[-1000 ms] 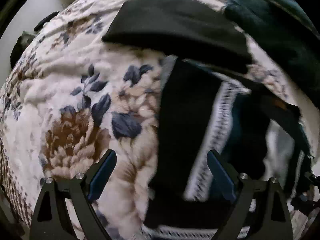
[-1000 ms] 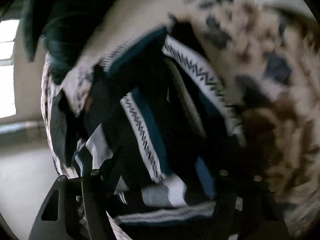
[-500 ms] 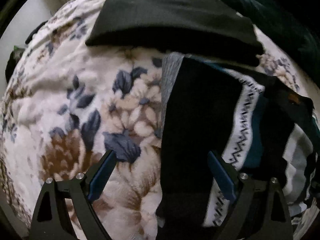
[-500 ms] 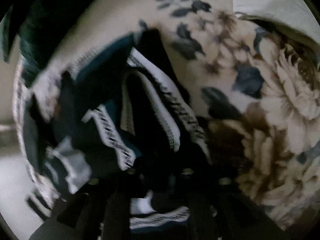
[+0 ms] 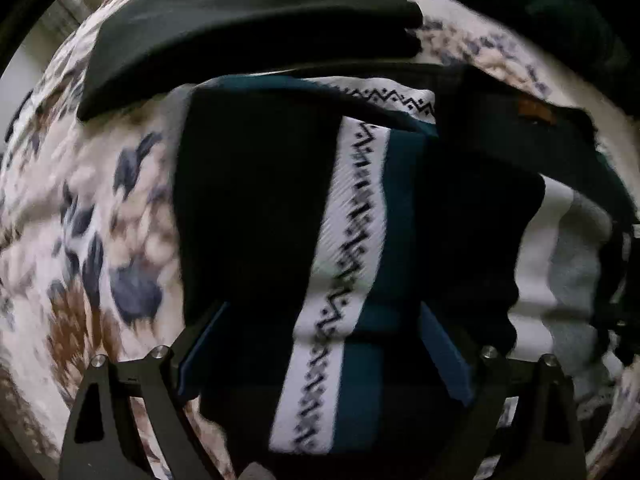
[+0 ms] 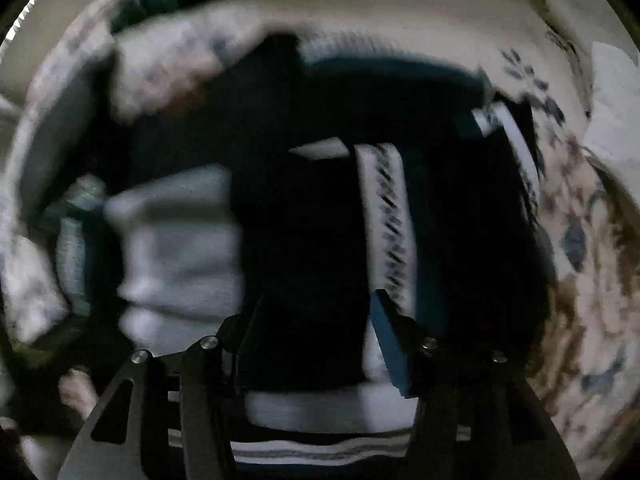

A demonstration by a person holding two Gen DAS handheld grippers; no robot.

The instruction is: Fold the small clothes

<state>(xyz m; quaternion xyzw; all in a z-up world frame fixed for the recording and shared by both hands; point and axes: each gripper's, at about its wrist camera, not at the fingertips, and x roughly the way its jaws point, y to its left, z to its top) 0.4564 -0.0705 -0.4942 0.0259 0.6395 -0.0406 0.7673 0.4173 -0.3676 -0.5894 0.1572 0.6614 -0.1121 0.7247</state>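
A dark knit garment with white zigzag bands and teal stripes lies partly folded on a floral blanket. It also shows in the right wrist view, blurred. My left gripper is open, its jaws wide apart, low over the garment's near end. My right gripper is open, jaws apart, close over the same garment near its white and grey bands.
A folded black garment lies on the blanket just beyond the knit one. Dark green cloth is piled at the far right. The blanket's flower pattern shows at the right of the right wrist view.
My left gripper moved right and forward over the knit garment, which now fills its view. My right gripper, shut half a second ago, has opened and swung over the garment.
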